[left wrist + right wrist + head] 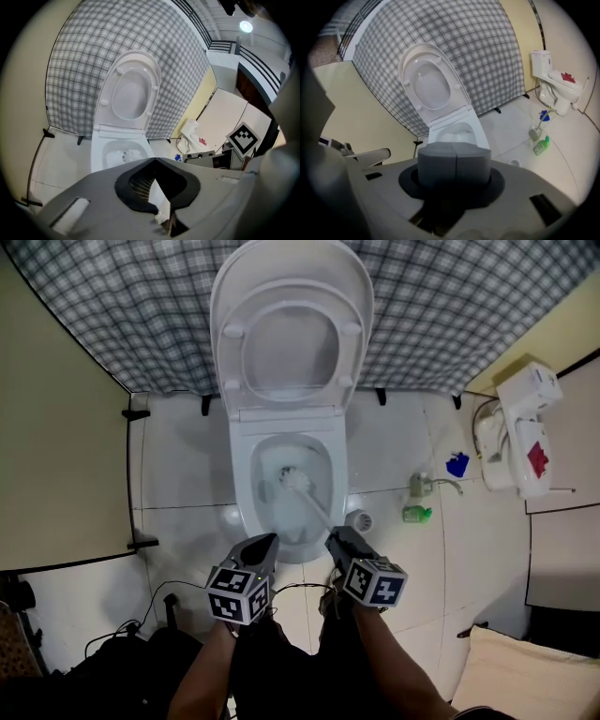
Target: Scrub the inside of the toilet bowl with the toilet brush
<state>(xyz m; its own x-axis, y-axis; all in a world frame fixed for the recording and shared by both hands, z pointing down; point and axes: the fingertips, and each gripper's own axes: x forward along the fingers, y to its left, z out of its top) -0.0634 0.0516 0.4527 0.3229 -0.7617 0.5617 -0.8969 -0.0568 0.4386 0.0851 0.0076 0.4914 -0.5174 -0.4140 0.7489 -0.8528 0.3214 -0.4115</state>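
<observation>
Toilet brush (298,480) in bowl (242,488), right gripper (336,538) clamping it (bottle (417,514) label unreadable)

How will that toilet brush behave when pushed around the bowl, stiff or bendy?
The toilet brush has a long thin handle, so it probably flexes slightly under hard pushes. Its bristly head should give against the toilet bowl. Held only at its end by the right gripper, it may twist in the jaws.
</observation>
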